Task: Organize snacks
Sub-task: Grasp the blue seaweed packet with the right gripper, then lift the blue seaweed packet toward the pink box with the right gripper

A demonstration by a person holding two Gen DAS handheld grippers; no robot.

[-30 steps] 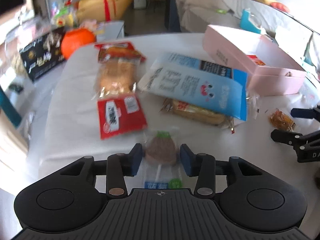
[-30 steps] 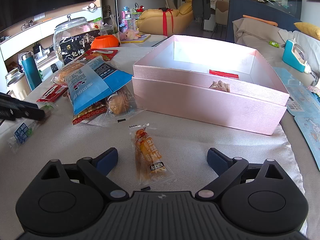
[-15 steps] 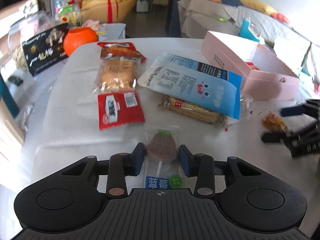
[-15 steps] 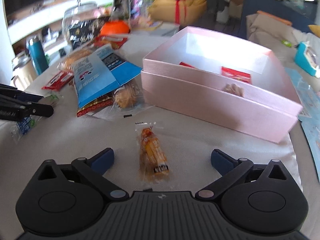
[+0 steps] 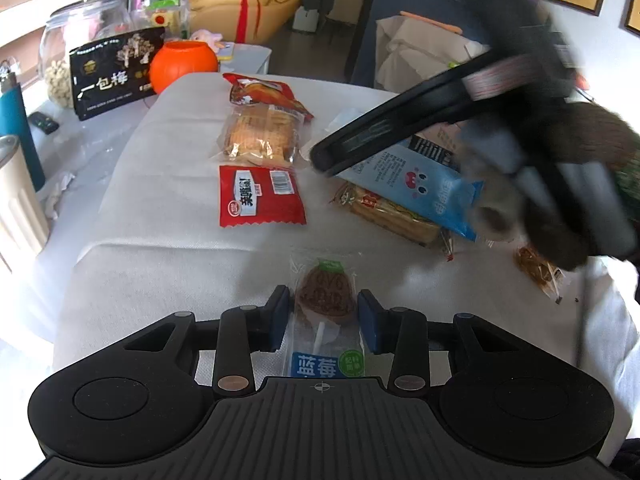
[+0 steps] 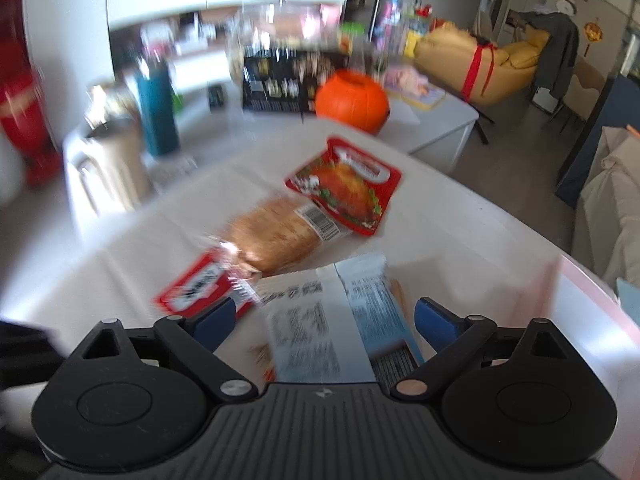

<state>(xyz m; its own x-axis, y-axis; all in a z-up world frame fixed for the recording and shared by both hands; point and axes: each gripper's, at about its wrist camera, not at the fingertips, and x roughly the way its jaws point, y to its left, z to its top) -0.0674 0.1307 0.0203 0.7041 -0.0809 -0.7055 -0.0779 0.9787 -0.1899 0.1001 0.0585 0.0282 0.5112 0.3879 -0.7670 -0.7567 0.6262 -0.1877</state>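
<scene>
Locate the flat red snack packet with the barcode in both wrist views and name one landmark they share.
Left wrist: red packet lies centre-left on the white cloth, just below the bread bag.
Right wrist: blurred, lower left, beside the left blue fingertip.
Shared landmark: orange pumpkin bowl at the table's far end.

Both wrist cameras low over table (image 5: 168,216), facing far edge; share red packet (image 5: 260,196) (image 6: 196,286), orange pumpkin bowl (image 5: 184,65) (image 6: 352,101).

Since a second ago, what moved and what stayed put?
The right tongs swung away from the small orange snack and the pink box, over to the blue-and-white bag, jaws open and empty. The left tongs stayed around the blueberry lollipop. The other snacks lie where they were.
</scene>
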